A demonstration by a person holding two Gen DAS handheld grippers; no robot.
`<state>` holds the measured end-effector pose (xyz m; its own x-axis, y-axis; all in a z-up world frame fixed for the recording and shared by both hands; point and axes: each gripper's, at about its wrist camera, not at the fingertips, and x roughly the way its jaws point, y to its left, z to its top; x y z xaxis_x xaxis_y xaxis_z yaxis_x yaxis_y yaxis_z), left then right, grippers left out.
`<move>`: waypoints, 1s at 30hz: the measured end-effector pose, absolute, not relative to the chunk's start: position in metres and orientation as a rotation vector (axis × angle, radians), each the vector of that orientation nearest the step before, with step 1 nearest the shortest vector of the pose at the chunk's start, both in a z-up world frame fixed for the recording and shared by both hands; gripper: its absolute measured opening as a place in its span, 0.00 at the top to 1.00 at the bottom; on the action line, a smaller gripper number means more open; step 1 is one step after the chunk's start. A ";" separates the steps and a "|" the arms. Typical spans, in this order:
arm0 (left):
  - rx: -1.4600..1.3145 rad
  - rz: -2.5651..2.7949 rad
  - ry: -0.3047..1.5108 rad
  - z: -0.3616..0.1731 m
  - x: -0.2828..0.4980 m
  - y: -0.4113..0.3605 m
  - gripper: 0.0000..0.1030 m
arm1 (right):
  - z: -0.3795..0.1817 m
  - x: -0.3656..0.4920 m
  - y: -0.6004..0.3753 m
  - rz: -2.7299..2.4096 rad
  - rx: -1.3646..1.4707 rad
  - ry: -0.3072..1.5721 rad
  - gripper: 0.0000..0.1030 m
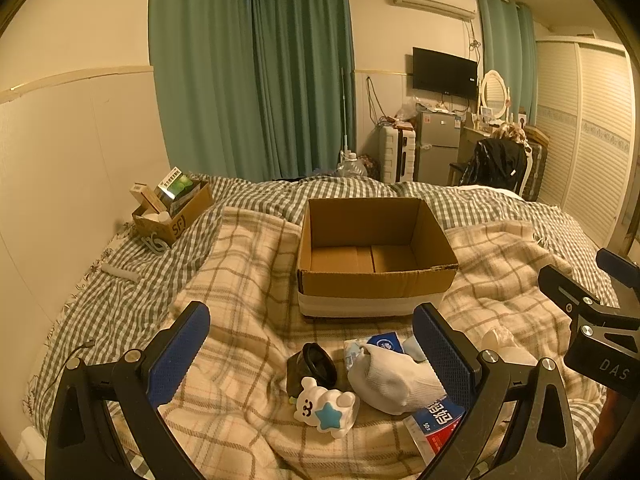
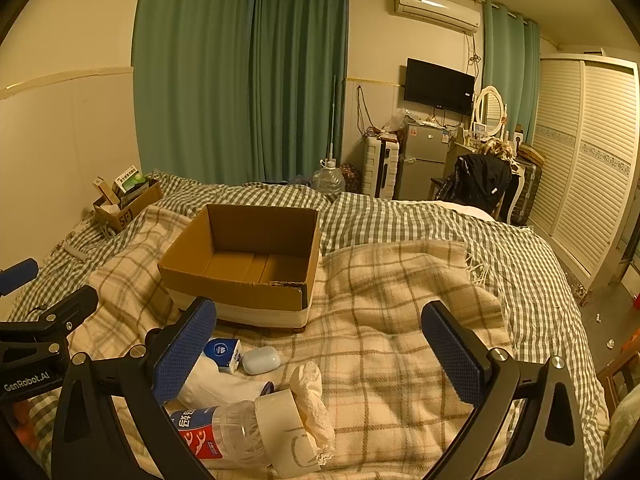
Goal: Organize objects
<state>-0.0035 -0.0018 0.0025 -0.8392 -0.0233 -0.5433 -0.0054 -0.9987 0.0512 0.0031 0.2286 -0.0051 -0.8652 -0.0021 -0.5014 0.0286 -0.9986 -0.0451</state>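
An empty open cardboard box (image 1: 376, 280) stands on the plaid blanket; it also shows in the right wrist view (image 2: 240, 288). My left gripper (image 1: 316, 348) is open above a pile: a white bear toy (image 1: 326, 408), a black round item (image 1: 316, 364), a white sock (image 1: 392, 380), a tissue pack (image 1: 384, 340) and a plastic bottle (image 1: 436, 424). My right gripper (image 2: 320, 340) is open, with the bottle (image 2: 216, 432), a tape roll (image 2: 288, 428), a crumpled tissue (image 2: 312, 392), a pale oval case (image 2: 261, 360) and the tissue pack (image 2: 224, 354) at its lower left.
A small cardboard box (image 1: 172, 212) full of packets sits at the bed's far left by the wall. Beyond the bed stand green curtains (image 1: 256, 80), a fridge (image 1: 436, 148), a chair with a black jacket (image 1: 496, 164) and a wardrobe (image 2: 580, 160).
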 end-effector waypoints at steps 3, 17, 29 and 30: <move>0.888 -3.002 -0.080 0.002 -0.003 -0.001 0.00 | -0.006 0.003 0.229 -3.018 0.811 0.080 0.00; 0.904 -2.999 -0.090 -0.006 -0.005 0.001 0.00 | -0.009 0.001 0.226 -3.014 0.827 0.088 0.00; 0.917 -2.998 -0.092 -0.013 -0.009 0.002 0.00 | -0.016 -0.002 0.223 -3.004 0.848 0.099 0.00; 0.917 -2.998 -0.093 -0.013 -0.009 0.002 0.00 | -0.016 -0.002 0.223 -3.002 0.850 0.100 0.00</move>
<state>-0.0095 0.0017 -0.0134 -0.8292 -0.0218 -0.5585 -0.0127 -0.9982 0.0580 -0.0022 0.2230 -0.0161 -0.8517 -0.0014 -0.5240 0.0363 -0.9977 -0.0564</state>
